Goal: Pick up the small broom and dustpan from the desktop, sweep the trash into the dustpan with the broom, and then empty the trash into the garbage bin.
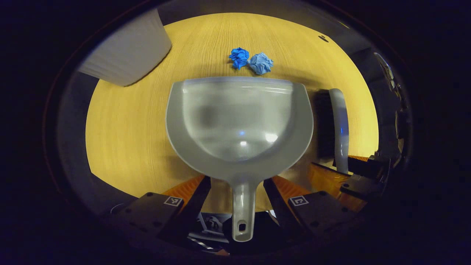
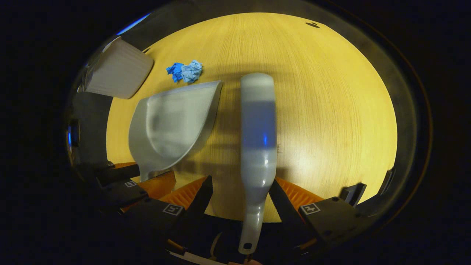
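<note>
Dustpan [image 1: 239,125], grey plastic, lies flat on the yellow wood-grain tabletop [image 1: 125,125] at the centre of the left gripper view, its open lip toward the top of the frame and its handle running down to the bottom centre. The left hand-held gripper [image 1: 237,193] straddles that handle: its two black-and-orange fingers [image 1: 191,195] stand spread to either side with a gap between each finger and the handle, so the gripper is released and grasps nothing. Two crumpled blue paper balls [image 1: 250,60], touching each other, lie just beyond the dustpan's lip, in the upper centre of the frame. A pale ribbed garbage bin [image 1: 128,55] occupies the upper left.

The small broom [image 2: 257,140], grey, lies lengthwise at the centre of the right gripper view, head toward the top, handle narrowing toward the bottom centre. The right hand-held gripper [image 2: 241,200] brackets this handle with its fingers [image 2: 294,197] apart; the handle lies close to the right-hand finger, but whether it touches cannot be told, and the other finger stands clear, so this gripper is also released. In this view the dustpan [image 2: 173,121] lies at left centre, just beside the broom, with the left hand-held gripper [image 2: 136,180] at its handle in the lower left. The paper balls [image 2: 186,71] and the garbage bin [image 2: 117,70] appear in the upper left.
</note>
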The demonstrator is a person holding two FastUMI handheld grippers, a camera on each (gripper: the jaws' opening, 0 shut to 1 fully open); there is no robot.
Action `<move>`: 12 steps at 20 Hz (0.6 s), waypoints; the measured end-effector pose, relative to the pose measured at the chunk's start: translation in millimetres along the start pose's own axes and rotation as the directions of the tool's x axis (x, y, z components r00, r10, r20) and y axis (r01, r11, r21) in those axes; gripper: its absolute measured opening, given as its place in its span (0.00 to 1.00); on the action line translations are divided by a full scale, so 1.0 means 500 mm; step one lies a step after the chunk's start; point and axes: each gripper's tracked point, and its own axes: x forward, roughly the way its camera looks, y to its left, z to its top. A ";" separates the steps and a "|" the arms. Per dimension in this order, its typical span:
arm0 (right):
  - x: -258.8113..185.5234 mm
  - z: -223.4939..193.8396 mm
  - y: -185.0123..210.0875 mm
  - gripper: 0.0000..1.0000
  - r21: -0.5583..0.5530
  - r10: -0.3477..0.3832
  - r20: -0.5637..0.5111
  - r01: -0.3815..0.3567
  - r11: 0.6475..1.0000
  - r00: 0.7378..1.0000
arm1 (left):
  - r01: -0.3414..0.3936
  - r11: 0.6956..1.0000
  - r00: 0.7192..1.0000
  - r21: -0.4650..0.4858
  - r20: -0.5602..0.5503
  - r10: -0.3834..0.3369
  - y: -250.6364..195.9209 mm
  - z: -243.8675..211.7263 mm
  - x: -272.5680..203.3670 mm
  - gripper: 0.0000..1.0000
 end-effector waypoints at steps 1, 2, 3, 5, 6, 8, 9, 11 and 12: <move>0.005 0.004 0.001 0.99 0.010 -0.013 -0.004 0.013 1.000 1.000 | 0.001 1.000 1.000 0.019 0.009 -0.001 -0.002 0.006 0.009 0.88; 0.014 0.006 0.000 0.99 0.010 -0.031 -0.007 0.031 0.999 0.999 | -0.001 1.000 1.000 0.027 0.011 0.001 -0.004 0.009 0.015 0.88; 0.020 0.006 -0.001 0.88 0.006 -0.045 -0.012 0.045 0.999 0.999 | 0.001 1.000 1.000 0.031 0.007 -0.001 -0.008 0.011 0.023 0.88; 0.023 0.006 -0.009 0.88 -0.002 -0.093 -0.018 0.093 0.996 0.995 | -0.005 1.000 1.000 0.027 0.007 0.005 -0.009 0.015 0.038 0.87; 0.029 0.010 -0.009 0.86 0.006 -0.099 -0.010 0.099 0.995 0.995 | -0.014 1.000 1.000 0.026 0.003 0.014 -0.007 0.022 0.027 0.85; 0.031 0.011 -0.010 0.93 0.036 -0.105 -0.018 0.106 0.994 0.994 | -0.013 1.000 1.000 0.006 0.005 0.013 -0.005 0.028 0.045 0.83; 0.033 0.012 -0.014 0.93 0.051 -0.116 -0.018 0.116 0.992 0.993 | -0.013 1.000 1.000 -0.004 0.005 0.013 -0.004 0.028 0.040 0.83; 0.034 0.011 -0.017 0.85 0.043 -0.133 -0.010 0.133 0.990 0.991 | -0.011 1.000 1.000 -0.014 0.023 0.012 -0.005 0.025 0.043 0.83; 0.035 0.011 -0.017 0.85 0.024 -0.138 -0.003 0.138 0.990 0.990 | -0.011 1.000 0.999 -0.018 0.048 0.012 -0.004 0.023 0.042 0.84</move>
